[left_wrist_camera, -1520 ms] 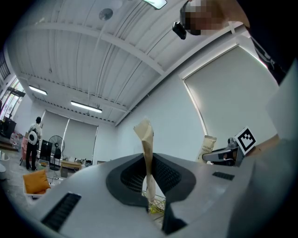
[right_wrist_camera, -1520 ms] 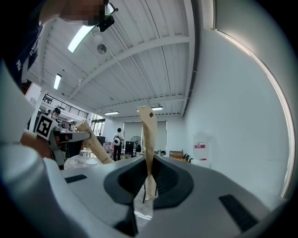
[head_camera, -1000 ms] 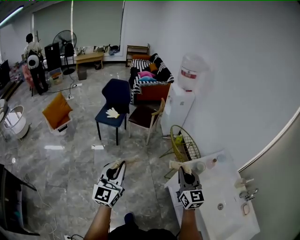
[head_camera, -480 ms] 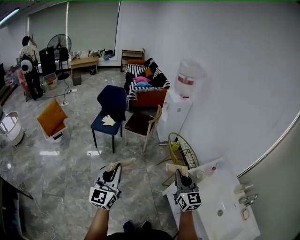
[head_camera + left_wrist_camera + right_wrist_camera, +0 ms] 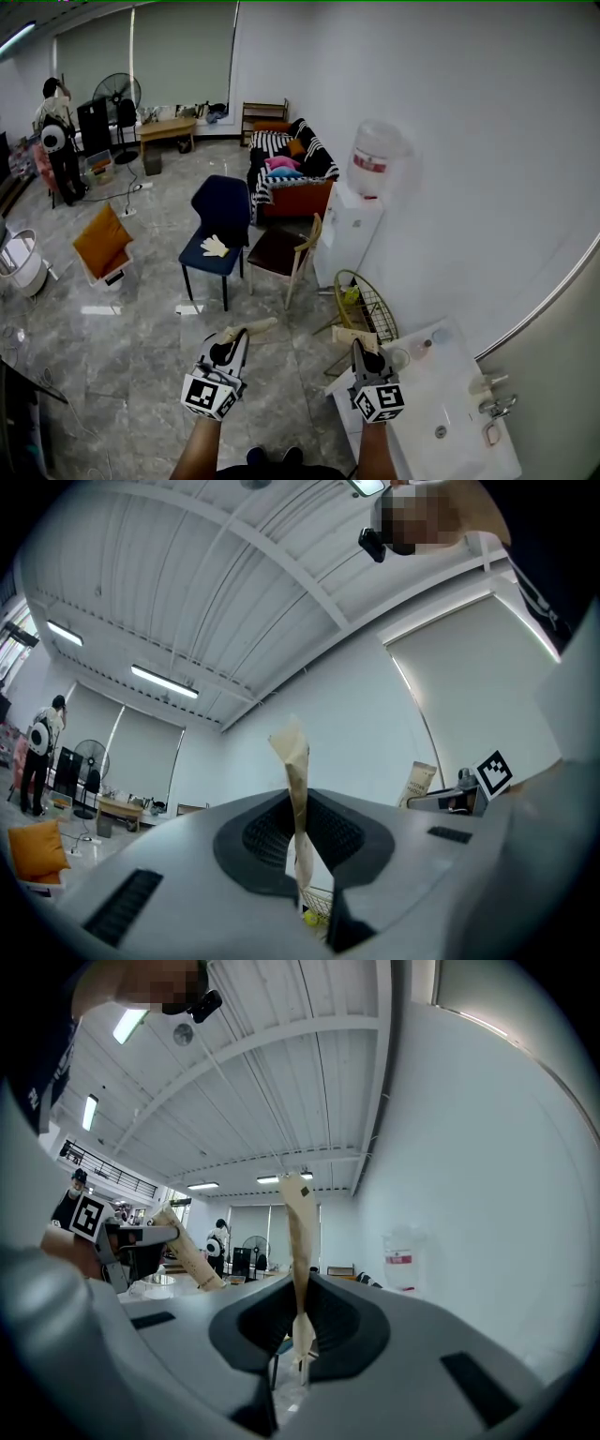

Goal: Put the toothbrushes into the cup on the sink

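Note:
Both grippers are held up in front of me over the floor beside the white sink (image 5: 448, 405). My left gripper (image 5: 235, 336) is shut on a paper-wrapped toothbrush (image 5: 255, 325), whose tan wrapper (image 5: 293, 772) stands up between the jaws. My right gripper (image 5: 359, 346) is shut on a second paper-wrapped toothbrush (image 5: 352, 337), seen as a tan strip (image 5: 297, 1232) in the right gripper view. A clear cup (image 5: 397, 357) stands on the sink's near corner, just right of the right gripper. Each gripper view also shows the other gripper (image 5: 127, 1241) (image 5: 469, 794).
A faucet (image 5: 494, 407) sits at the sink's right edge. A yellow wire rack (image 5: 366, 302) and a water dispenser (image 5: 361, 220) stand ahead along the wall. A blue chair (image 5: 218, 225) and a brown chair (image 5: 281, 253) stand further off. A person (image 5: 54, 141) is at the far left.
The view has shifted slightly, so both grippers sit a little further left in the frame. Their grips on the wrapped toothbrushes are unchanged.

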